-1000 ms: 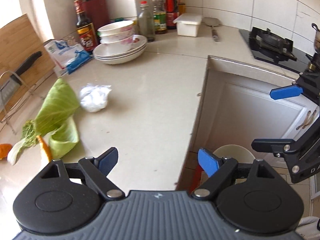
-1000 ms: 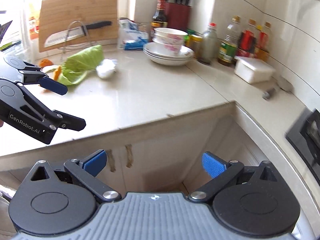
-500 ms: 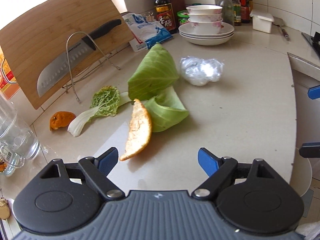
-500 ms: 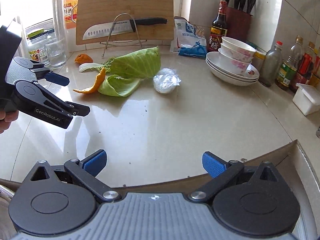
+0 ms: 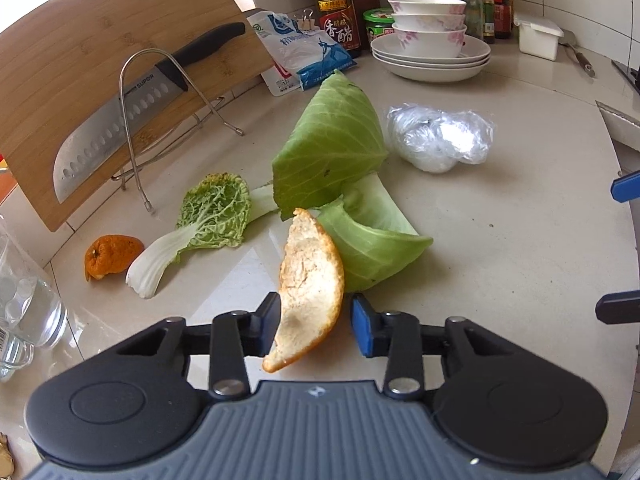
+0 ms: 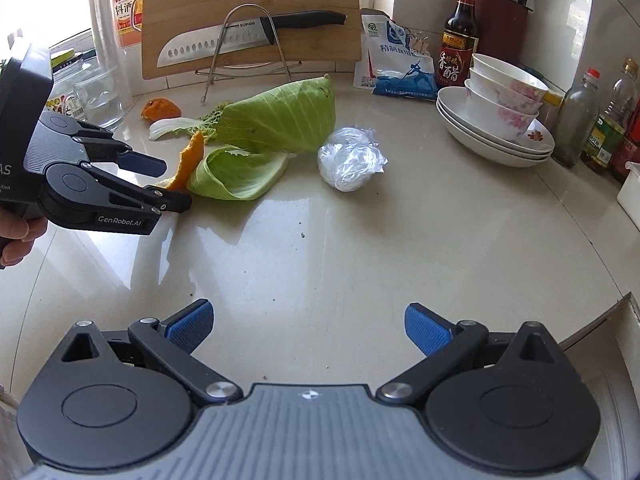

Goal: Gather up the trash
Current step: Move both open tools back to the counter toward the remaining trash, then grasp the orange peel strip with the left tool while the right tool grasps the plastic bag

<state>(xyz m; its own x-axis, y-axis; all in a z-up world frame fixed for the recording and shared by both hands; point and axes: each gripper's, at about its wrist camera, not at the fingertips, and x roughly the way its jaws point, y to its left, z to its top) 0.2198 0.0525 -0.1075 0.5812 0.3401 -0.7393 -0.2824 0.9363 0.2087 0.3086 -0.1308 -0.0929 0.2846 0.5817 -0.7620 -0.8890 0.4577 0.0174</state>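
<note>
Curved orange peel (image 5: 310,292) – pale pith up, propped on edge against a cupped cabbage leaf (image 5: 372,248), near end between the fingers of the left hand-held gripper (image 5: 314,322). Bigger folded cabbage leaf (image 5: 330,148) just behind, overlapping a crinkled napa leaf (image 5: 204,224) with white stalk. Small orange peel lump (image 5: 112,254) further left. Crumpled clear plastic wrap (image 5: 440,140) – apart, to the right, on the tabletop (image 5: 500,260).

Knife (image 5: 120,120) on rack against cutting board (image 5: 80,60); bowls (image 5: 428,28) stacked on plates.
</note>
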